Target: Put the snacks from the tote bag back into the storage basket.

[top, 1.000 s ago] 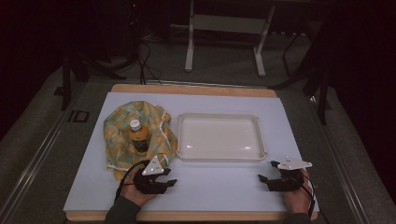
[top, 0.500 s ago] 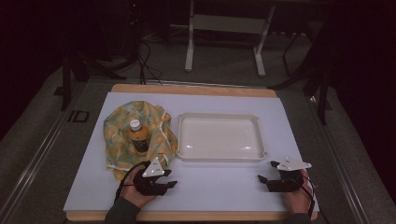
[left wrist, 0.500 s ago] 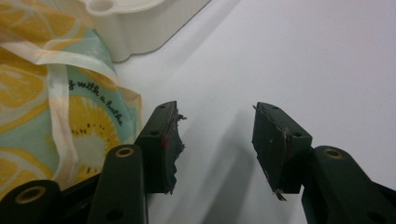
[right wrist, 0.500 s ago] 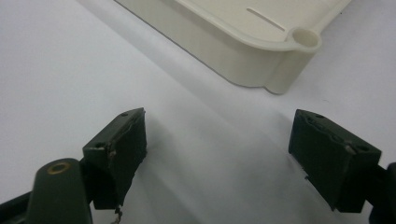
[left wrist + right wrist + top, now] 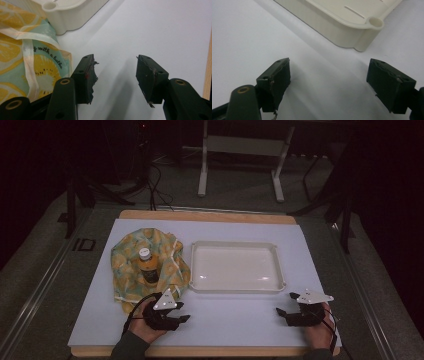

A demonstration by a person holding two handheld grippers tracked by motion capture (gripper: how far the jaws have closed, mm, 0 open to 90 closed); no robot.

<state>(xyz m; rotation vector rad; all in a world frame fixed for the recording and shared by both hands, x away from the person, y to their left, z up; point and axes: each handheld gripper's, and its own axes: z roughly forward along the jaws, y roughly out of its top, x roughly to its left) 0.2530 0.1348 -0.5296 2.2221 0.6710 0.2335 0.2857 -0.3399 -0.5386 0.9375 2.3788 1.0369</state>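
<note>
Bottle (image 5: 147, 268) half sunk in cloth bag (image 5: 127, 265), label unreadable, left gripper (image 5: 176, 319) fingers spread, just opening, right gripper (image 5: 283, 314) fingers spread, empty

On the table (image 5: 325, 255), a cloth bag (image 5: 125, 265) lies at the left with a bottle (image 5: 148, 268) upon it. A tray (image 5: 235, 267) sits just right of the bag, touching its edge. The left gripper (image 5: 179, 319) rests at the near edge, just before the bag. The right gripper (image 5: 281, 314) rests at the near right, before the tray's right corner, well apart from the left.
</note>
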